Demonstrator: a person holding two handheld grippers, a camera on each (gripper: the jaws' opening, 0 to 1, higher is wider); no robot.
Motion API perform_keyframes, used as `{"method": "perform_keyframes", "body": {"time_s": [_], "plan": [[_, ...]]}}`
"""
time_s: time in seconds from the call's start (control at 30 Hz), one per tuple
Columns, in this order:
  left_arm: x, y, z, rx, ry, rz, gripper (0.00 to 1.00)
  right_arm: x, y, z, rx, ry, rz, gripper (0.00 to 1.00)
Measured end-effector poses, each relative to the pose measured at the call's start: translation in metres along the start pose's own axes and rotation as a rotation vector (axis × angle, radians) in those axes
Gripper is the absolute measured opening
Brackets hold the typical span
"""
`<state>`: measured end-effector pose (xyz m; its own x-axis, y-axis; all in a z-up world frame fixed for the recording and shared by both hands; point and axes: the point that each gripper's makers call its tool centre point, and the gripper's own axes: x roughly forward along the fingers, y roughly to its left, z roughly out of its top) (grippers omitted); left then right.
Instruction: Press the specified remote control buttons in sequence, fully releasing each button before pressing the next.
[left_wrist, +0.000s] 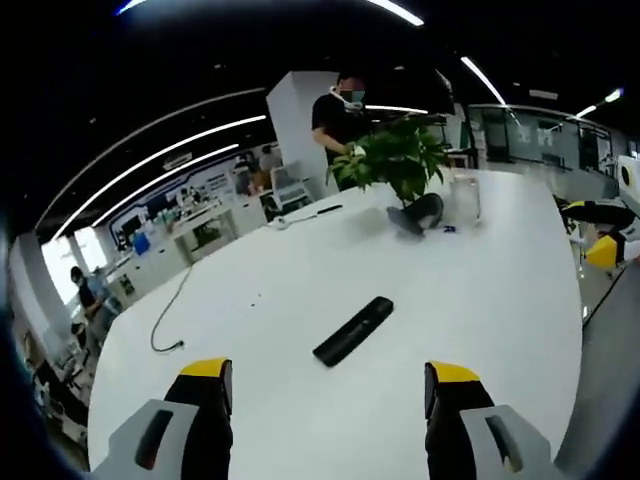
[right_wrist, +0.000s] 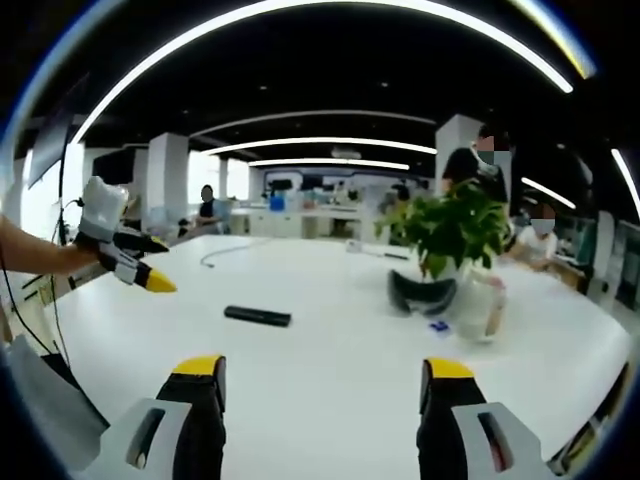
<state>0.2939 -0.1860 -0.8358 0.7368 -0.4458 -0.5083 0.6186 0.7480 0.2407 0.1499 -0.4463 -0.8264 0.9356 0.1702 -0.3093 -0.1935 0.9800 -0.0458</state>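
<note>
A black remote control (left_wrist: 353, 330) lies flat on the white table (left_wrist: 480, 300), a short way ahead of my left gripper (left_wrist: 330, 385), whose jaws stand wide apart with nothing between them. In the right gripper view the remote (right_wrist: 257, 316) lies left of centre, farther off. My right gripper (right_wrist: 325, 380) is open and holds nothing, well short of the remote. The left gripper (right_wrist: 128, 255), held by a person's arm, comes in from the left edge above the table, its yellow tips pointing toward the remote.
A potted green plant (left_wrist: 392, 160) stands at the far side, with a dark headset-like object (left_wrist: 418, 214) and a clear jar (left_wrist: 465, 196) beside it. A black cable (left_wrist: 170, 310) trails across the table's left part. People stand and sit beyond the table.
</note>
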Motion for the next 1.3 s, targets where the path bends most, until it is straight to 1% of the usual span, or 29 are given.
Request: {"method": "perform_keyframes", "body": {"time_s": [0.1,0.13,0.23,0.27,0.3,0.33,0.37,0.5,0.6,0.7,0.73,0.8,0.9,1.0,1.1,1.2,1.27,1.3], "plan": [[0.014,0.003,0.001,0.024,0.024,-0.03,0.79,0.0,-0.001,-0.001,0.002,0.004,-0.002,0.78],[0.018,0.002,-0.001,0.041,0.045,-0.044,0.78,0.0,-0.001,-0.001,0.002,0.006,-0.003,0.77],[0.031,0.002,-0.001,0.083,0.069,-0.073,0.77,0.0,0.0,-0.002,0.002,0.01,-0.002,0.76],[0.036,0.001,-0.003,0.093,0.098,-0.089,0.76,0.001,0.0,-0.003,0.001,0.014,-0.001,0.76],[0.04,0.002,-0.005,0.099,0.113,-0.09,0.74,0.001,0.0,-0.003,0.0,0.016,-0.001,0.76],[0.044,0.003,-0.004,0.108,0.117,-0.092,0.72,0.001,0.0,-0.003,-0.001,0.017,0.0,0.76],[0.05,0.003,-0.004,0.12,0.128,-0.107,0.71,0.001,0.001,-0.004,-0.004,0.019,-0.001,0.76],[0.066,0.003,-0.007,0.124,0.175,-0.138,0.72,0.001,0.002,-0.005,-0.007,0.027,0.001,0.76],[0.08,0.005,-0.008,0.157,0.194,-0.155,0.68,0.002,0.002,-0.006,-0.009,0.032,0.002,0.75],[0.093,0.001,-0.015,0.217,0.245,-0.216,0.65,0.002,0.003,-0.006,-0.011,0.036,0.004,0.75],[0.094,-0.001,-0.016,0.219,0.252,-0.228,0.65,0.002,0.002,-0.007,-0.011,0.036,0.003,0.75],[0.101,-0.006,-0.025,0.237,0.298,-0.284,0.64,0.002,0.002,-0.007,-0.01,0.038,0.001,0.75],[0.11,-0.006,-0.029,0.267,0.327,-0.302,0.58,0.002,0.002,-0.008,-0.011,0.041,0.001,0.75],[0.121,-0.003,-0.036,0.275,0.38,-0.324,0.58,0.002,0.002,-0.008,-0.016,0.043,0.004,0.75],[0.13,-0.002,-0.04,0.32,0.405,-0.339,0.57,0.003,0.002,-0.009,-0.017,0.047,0.003,0.75],[0.138,-0.006,-0.047,0.361,0.441,-0.385,0.58,0.003,0.002,-0.01,-0.016,0.054,0.003,0.75],[0.144,-0.006,-0.048,0.397,0.439,-0.398,0.58,0.004,0.002,-0.011,-0.017,0.056,0.005,0.74],[0.146,-0.008,-0.05,0.409,0.453,-0.414,0.58,0.004,0.003,-0.011,-0.018,0.058,0.007,0.74]]}}
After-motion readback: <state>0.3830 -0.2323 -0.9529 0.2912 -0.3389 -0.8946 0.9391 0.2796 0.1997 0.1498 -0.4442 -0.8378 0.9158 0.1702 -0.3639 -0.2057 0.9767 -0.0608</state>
